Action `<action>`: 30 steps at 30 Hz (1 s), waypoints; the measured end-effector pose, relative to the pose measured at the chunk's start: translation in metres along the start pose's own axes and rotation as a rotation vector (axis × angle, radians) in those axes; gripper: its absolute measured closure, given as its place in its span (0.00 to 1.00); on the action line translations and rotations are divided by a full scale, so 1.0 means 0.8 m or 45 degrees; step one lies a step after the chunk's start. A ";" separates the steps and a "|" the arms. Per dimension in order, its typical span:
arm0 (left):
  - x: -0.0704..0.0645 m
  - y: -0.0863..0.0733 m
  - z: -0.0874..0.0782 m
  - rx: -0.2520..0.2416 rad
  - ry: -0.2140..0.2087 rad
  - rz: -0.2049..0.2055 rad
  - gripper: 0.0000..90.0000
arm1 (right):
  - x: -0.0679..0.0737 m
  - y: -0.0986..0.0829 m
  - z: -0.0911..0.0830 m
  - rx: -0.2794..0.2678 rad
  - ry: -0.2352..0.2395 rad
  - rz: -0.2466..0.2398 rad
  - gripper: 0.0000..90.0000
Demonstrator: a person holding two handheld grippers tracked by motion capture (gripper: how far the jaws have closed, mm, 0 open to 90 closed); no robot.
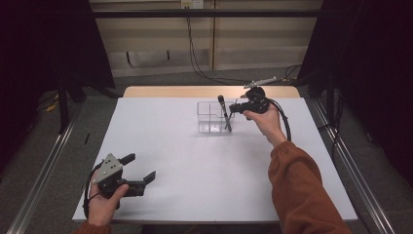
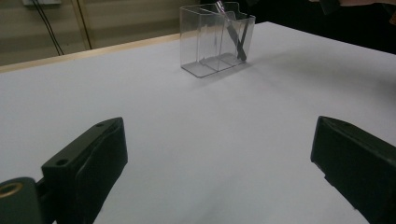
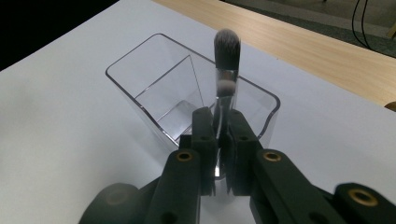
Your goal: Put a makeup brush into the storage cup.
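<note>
With the makeup brush (image 3: 227,70) clamped between the closed jaws of the right gripper (image 3: 223,135) and its handle resting inside the clear organizer (image 3: 140,79), the light container can be tipped by sideways pull, while the left gripper (image 1: 139,168) is held wide open near the table (image 1: 195,165) edge.

One white table (image 1: 195,165) carries one clear organizer (image 1: 210,117), standing toward its far edge. One makeup brush (image 1: 223,112) stands in the organizer's right end, bristles up. Two tools are about: the right tool (image 1: 234,107) beside the organizer, the left tool (image 1: 141,168) well apart from it.
</note>
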State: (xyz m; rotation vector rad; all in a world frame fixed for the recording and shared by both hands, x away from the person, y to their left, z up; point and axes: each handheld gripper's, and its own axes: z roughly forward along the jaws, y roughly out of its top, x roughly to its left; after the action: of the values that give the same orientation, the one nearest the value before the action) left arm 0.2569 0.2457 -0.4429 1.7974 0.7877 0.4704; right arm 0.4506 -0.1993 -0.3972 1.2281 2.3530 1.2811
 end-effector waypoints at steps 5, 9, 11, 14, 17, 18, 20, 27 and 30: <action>0.001 0.000 0.000 0.001 0.001 0.003 0.04 | -0.001 -0.006 0.002 -0.018 -0.002 0.007 0.89; 0.000 0.000 0.000 -0.001 0.001 -0.001 0.04 | -0.004 -0.012 0.000 -0.039 -0.005 0.022 0.83; 0.000 0.000 0.000 -0.001 0.000 0.001 0.04 | -0.004 -0.015 -0.001 -0.056 -0.018 0.027 0.79; 0.001 0.000 0.000 -0.001 0.000 0.001 0.04 | -0.005 -0.018 -0.004 -0.078 -0.033 0.033 0.73; 0.001 0.000 0.000 -0.004 0.000 -0.004 0.04 | -0.007 -0.023 -0.006 -0.088 -0.046 0.034 0.66; 0.001 0.001 0.000 -0.005 0.000 -0.004 0.04 | -0.007 -0.024 -0.006 -0.091 -0.055 0.038 0.63; 0.001 0.001 0.000 -0.004 -0.002 -0.004 0.04 | -0.008 -0.026 -0.007 -0.099 -0.059 0.049 0.58; 0.001 0.001 0.002 -0.006 0.000 -0.009 0.04 | -0.010 -0.034 -0.011 -0.131 -0.079 0.071 0.36; 0.002 0.001 0.003 -0.006 0.003 -0.016 0.04 | -0.012 -0.037 -0.014 -0.149 -0.073 0.076 0.29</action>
State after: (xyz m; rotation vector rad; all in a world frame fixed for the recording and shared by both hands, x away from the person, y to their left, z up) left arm 0.2598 0.2450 -0.4428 1.7866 0.7983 0.4662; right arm 0.4340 -0.2212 -0.4150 1.2903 2.1842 1.3617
